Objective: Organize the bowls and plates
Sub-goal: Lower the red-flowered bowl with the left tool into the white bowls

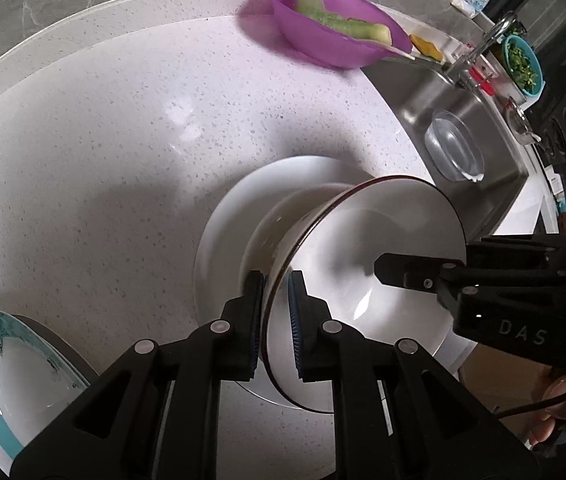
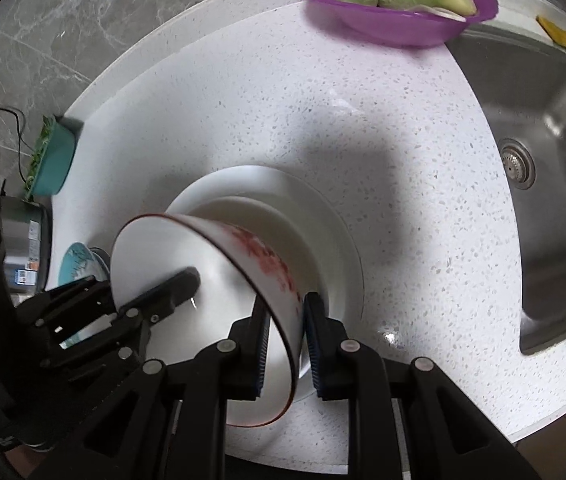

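A white bowl with a dark red rim (image 1: 367, 256) and a red flower print (image 2: 275, 268) is held over a white plate (image 1: 235, 216) on the speckled counter. My left gripper (image 1: 276, 316) is shut on the bowl's left rim. My right gripper (image 2: 287, 340) is shut on the opposite rim; it also shows in the left wrist view (image 1: 403, 276). The left gripper also shows in the right wrist view (image 2: 163, 292). The white plate (image 2: 323, 216) lies under the bowl. A teal-rimmed plate (image 1: 7, 364) lies at the lower left.
A purple bowl (image 1: 335, 36) with green vegetable pieces sits at the counter's back. A steel sink (image 1: 479, 148) with a glass bowl (image 1: 453, 144) lies to the right. A teal bowl of greens (image 2: 53, 160) and a metal pot (image 2: 27, 240) stand at the left.
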Demonstrator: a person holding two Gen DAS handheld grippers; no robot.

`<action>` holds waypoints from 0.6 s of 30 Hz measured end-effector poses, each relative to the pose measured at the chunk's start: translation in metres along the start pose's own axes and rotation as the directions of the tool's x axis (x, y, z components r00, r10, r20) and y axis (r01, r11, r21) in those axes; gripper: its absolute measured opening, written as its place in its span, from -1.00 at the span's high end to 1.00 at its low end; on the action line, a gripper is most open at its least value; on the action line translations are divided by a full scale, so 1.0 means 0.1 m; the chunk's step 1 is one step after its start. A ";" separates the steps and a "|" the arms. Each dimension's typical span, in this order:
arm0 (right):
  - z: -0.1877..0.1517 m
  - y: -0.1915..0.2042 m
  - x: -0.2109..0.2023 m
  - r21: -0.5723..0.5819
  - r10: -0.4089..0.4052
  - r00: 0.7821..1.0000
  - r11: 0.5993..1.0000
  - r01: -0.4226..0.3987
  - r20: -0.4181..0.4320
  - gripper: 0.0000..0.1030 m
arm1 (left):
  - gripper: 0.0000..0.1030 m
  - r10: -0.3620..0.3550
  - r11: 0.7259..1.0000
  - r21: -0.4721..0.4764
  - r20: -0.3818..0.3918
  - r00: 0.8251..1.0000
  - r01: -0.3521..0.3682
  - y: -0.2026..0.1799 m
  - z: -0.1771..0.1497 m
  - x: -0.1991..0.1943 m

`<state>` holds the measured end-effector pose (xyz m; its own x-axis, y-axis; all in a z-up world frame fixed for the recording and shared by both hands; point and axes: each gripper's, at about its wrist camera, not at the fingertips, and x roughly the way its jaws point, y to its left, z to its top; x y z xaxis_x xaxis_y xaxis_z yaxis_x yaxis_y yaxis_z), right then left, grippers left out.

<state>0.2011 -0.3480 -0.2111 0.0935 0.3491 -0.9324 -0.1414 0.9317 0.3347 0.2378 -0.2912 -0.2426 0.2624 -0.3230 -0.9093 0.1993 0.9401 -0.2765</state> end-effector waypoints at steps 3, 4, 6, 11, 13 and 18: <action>0.02 0.01 0.01 -0.004 -0.013 1.000 1.000 0.013 0.002 0.60 | 0.77 0.016 1.000 0.022 0.018 1.000 -0.017 -0.02 -0.01 -0.01; 0.02 0.01 0.01 -0.002 -0.014 1.000 1.000 0.014 0.004 0.61 | 0.76 0.017 1.000 0.022 0.025 1.000 -0.018 -0.02 0.00 -0.01; 0.05 -0.01 0.01 0.003 -0.013 1.000 1.000 0.013 0.002 0.61 | 0.71 0.007 1.000 0.025 0.042 0.999 -0.008 -0.01 0.01 -0.02; 0.09 -0.01 0.01 -0.005 -0.024 1.000 1.000 0.024 -0.003 0.61 | 0.66 -0.014 1.000 0.023 0.077 0.997 0.012 0.00 0.05 -0.01; 0.12 -0.02 0.01 -0.009 -0.030 1.000 0.999 0.030 -0.003 0.64 | 0.63 -0.026 1.000 0.018 0.093 0.995 0.025 0.01 0.06 0.00; 0.12 -0.01 0.01 -0.013 -0.026 1.000 1.000 0.026 -0.004 0.63 | 0.41 -0.057 0.998 0.021 0.127 0.990 0.054 -0.01 0.01 -0.01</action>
<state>0.2129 -0.3475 -0.2105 0.0933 0.3240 -0.9415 -0.1517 0.9392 0.3082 0.2377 -0.2919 -0.2407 0.3686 -0.3869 -0.8453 0.2334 0.9187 -0.3187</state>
